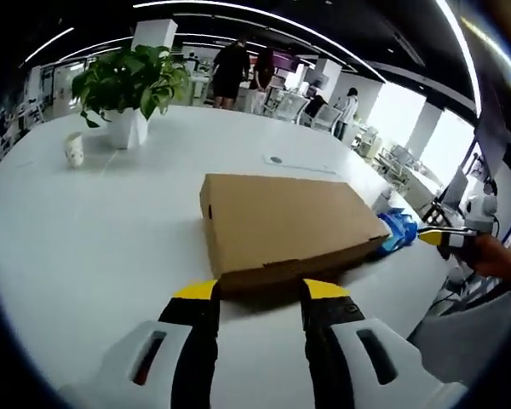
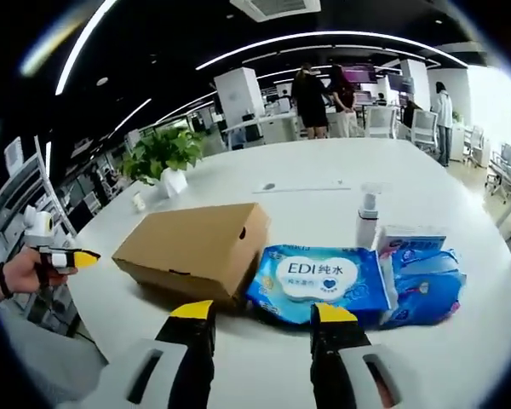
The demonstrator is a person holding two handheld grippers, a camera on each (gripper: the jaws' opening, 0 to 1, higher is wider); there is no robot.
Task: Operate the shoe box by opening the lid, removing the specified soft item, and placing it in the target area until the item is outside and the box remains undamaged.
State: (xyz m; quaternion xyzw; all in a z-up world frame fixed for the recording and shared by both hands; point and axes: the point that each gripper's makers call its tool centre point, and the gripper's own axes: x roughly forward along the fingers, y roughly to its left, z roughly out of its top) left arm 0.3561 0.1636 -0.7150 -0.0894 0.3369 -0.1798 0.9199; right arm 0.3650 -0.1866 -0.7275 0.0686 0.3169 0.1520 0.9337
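Right gripper view, and the writing jumps out: "EDI" in white, with Chinese characters beside it, on a blue soft pack lying flat on the white table. A second blue pack sits just beside it, its print too small to read. Behind them stands a small white spray bottle, label unreadable.

The shoe box, plain brown cardboard, rests on the table with its lid down, touching the EDI pack's edge. No logo readable on it.

The right gripper has its yellow-tipped jaws spread apart, holding nothing, above the table in front of box and pack. In the left gripper view, the left gripper is likewise parted and empty, its tips just short of the box's near end.

The table is broad, white and glossy. A potted plant and a paper cup stand far back. Around it, an open office: curved ceiling light strips, white pillars, chairs, people standing in the distance.
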